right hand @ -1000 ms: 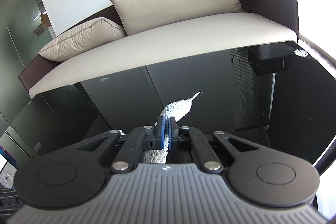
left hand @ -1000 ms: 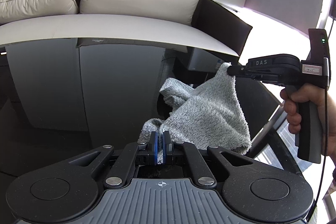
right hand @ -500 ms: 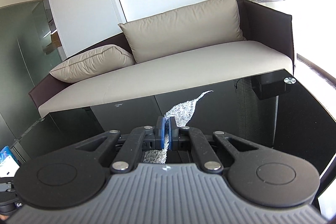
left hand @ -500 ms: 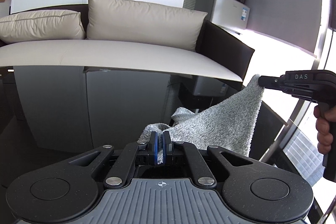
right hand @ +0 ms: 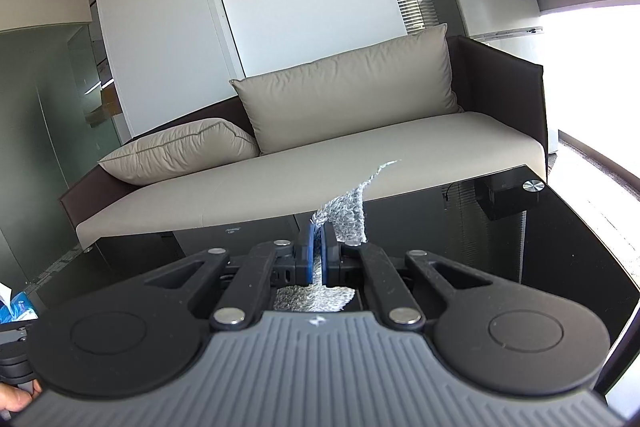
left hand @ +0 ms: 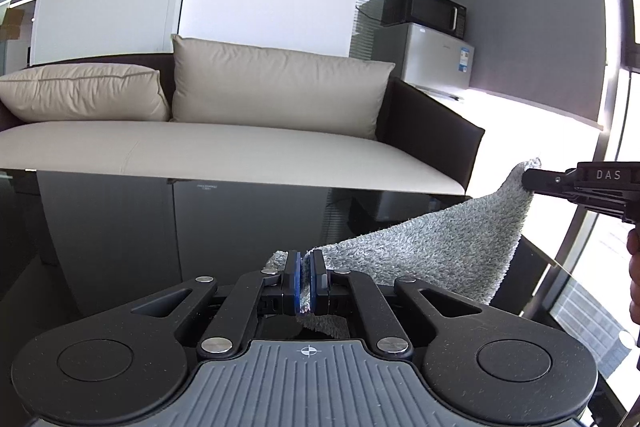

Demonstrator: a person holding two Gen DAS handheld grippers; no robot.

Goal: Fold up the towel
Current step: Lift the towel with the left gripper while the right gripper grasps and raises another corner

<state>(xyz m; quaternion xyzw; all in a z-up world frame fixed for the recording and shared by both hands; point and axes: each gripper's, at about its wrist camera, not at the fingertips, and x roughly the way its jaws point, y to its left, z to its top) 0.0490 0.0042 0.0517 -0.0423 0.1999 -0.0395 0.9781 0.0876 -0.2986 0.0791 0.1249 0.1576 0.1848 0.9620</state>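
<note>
One grey towel (left hand: 436, 251), two handheld grippers, left (left hand: 306, 283) and right (right hand: 318, 255), one sofa (left hand: 224, 155) with two beige cushions, one microwave (left hand: 424, 9), one small fridge (left hand: 438, 57), one black glass table (right hand: 560, 239).

Black table (left hand: 120, 227) lies bare ahead; sofa (left hand: 240, 151) bounds its far edge.

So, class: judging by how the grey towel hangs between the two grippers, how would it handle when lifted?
Probably floppy: the grey towel sags between the left gripper and right gripper. Likely light; corner pinches hold it.
</note>
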